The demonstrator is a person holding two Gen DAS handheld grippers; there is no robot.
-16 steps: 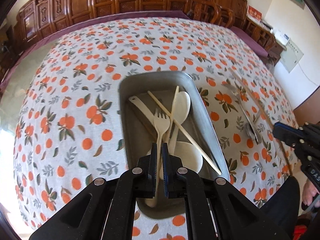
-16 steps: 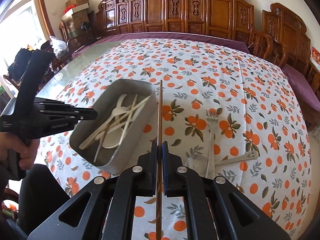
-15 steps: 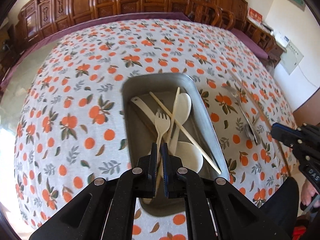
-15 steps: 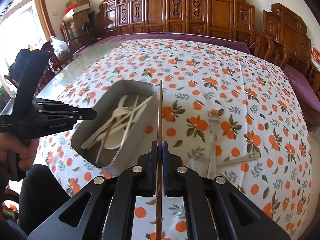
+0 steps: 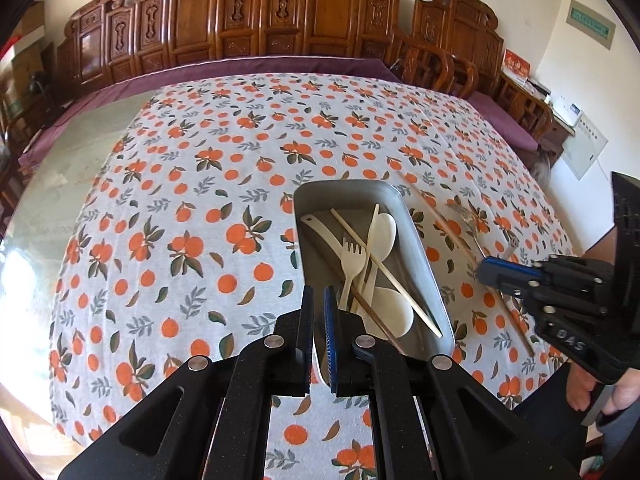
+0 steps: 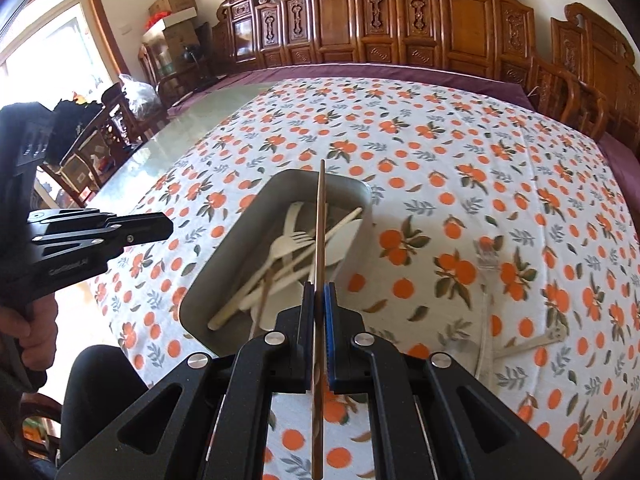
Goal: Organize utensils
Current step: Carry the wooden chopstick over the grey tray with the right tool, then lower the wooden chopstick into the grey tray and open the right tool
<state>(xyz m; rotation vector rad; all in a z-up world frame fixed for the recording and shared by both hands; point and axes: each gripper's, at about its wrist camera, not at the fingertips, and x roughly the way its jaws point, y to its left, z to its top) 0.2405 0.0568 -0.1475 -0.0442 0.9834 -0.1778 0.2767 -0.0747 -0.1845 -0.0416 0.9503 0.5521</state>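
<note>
Right wrist view, item one: the right gripper (image 6: 319, 304) is clamping a dark brown chopstick (image 6: 319, 216) between fully closed jaws, gripping it about mid-length. The stick is pointing forward over the metal tray (image 6: 224, 256), its far tip reaching toward the tray's far rim, its near end trailing back under the gripper. The hold looks meant to carry the stick lengthwise over the tray so it can drop in alongside the rest.

Item two: the tray is sitting on the table (image 6: 460, 152), which is wearing an orange-print cloth. Inside the tray are lying a cream fork (image 6: 288, 240), pale spoons, a pale chopstick (image 6: 280, 268) and a second brown stick, all crossing one another loosely; they appear gathered, not aligned.

Item three: to the right of the tray, on the cloth and well apart from it, a pale fork (image 6: 486, 280) and another pale handled utensil (image 6: 532, 344) are waiting, blurred and hard to identify further.

Left wrist view, item four: the left gripper (image 5: 319, 308) is hovering above the tray's near-left rim (image 5: 316, 344), jaws all but closed and holding nothing. A person's hand (image 5: 596, 392) is gripping the right tool's handle to the right of the tray.
</note>
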